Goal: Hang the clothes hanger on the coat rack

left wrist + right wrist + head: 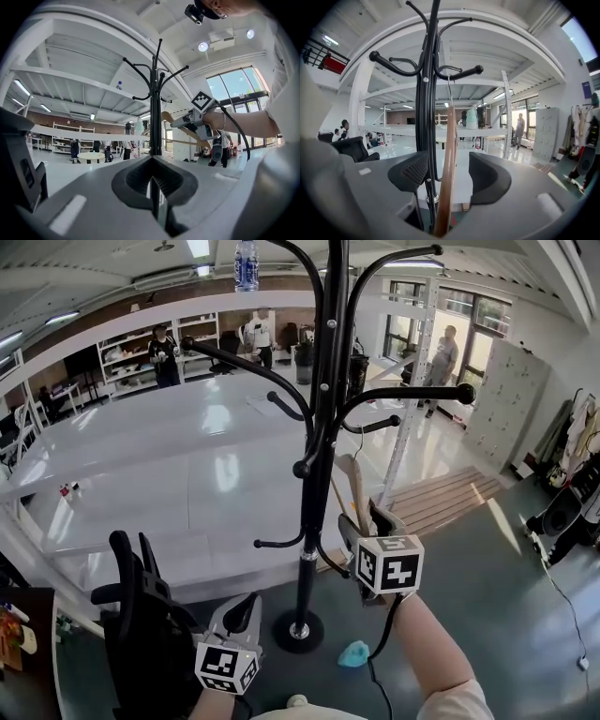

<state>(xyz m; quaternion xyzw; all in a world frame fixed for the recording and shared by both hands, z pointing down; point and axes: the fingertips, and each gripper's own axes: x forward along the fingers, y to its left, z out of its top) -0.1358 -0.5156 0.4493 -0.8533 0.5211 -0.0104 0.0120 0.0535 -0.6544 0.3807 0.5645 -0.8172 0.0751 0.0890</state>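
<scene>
A black coat rack [307, 521] stands on a round base on the floor in front of me; its pole [153, 108] and curved branches [424, 117] fill both gripper views. A wooden clothes hanger [356, 488] stands upright, edge-on, between the jaws of my right gripper [367, 521]. In the right gripper view the hanger [447, 164] has daylight on both sides, so the right gripper [449, 173] is open. The hanger's wire hook rises to a knobbed branch; whether they touch I cannot tell. My left gripper [246, 612] hangs low left of the base, shut and empty [152, 180].
A black office chair [141, 615] stands close at the lower left. Large white tables [187, 465] stretch behind the rack. A turquoise object [354, 653] lies on the floor by the base. A wooden pallet [450, 498] and grey lockers [502, 399] are at the right.
</scene>
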